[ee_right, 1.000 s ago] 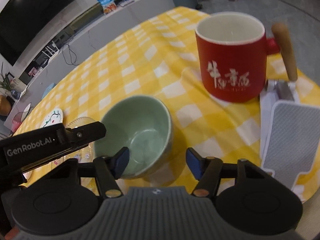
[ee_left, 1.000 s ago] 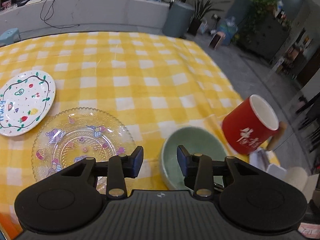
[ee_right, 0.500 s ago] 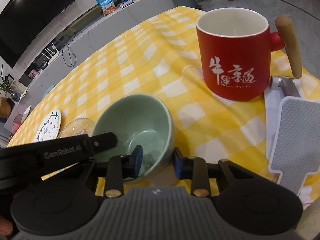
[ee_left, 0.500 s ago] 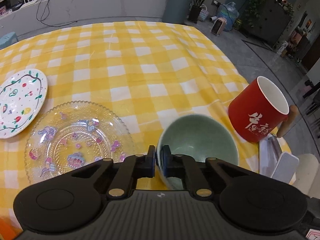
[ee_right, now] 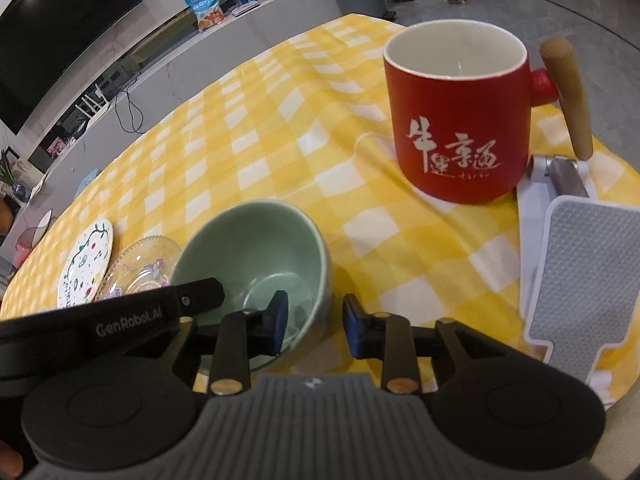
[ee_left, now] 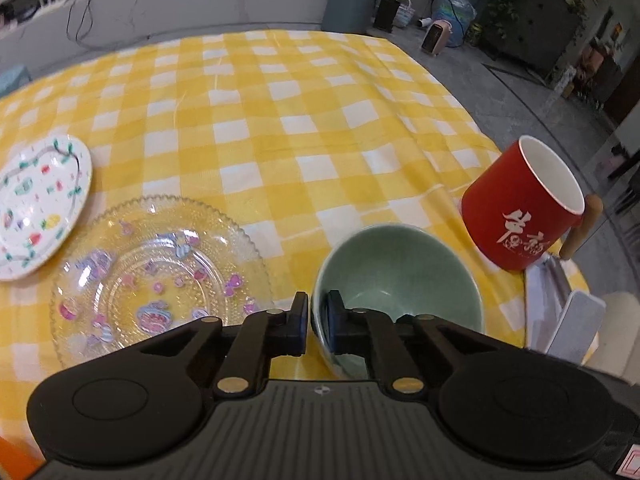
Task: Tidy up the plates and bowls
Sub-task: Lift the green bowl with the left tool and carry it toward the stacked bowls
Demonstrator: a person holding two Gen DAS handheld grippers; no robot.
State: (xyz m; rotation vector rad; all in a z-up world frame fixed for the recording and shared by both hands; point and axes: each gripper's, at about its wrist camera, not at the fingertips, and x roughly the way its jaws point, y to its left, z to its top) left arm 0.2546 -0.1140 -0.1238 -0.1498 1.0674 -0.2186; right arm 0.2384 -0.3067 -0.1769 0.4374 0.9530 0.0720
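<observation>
Left wrist view: left hand-held gripper (ee_left: 318,322) easing apart, pads pinching green bowl (ee_left: 400,276) rim, beside glass plate (ee_left: 156,276) on bench (ee_left: 320,120); right wrist view: right hand-held gripper (ee_right: 314,322) opening, straddling bowl wall, untouched; likely next, lifting onto plate.

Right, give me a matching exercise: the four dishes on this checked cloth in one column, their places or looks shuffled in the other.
Column one:
1. green bowl
2. red mug
3. glass plate
4. white painted plate

Column two:
A. farthest left
B. has a wooden handle
C. between the glass plate and the mug
D. clear, with cartoon prints

Pairs: 1-C, 2-B, 3-D, 4-A.
</observation>
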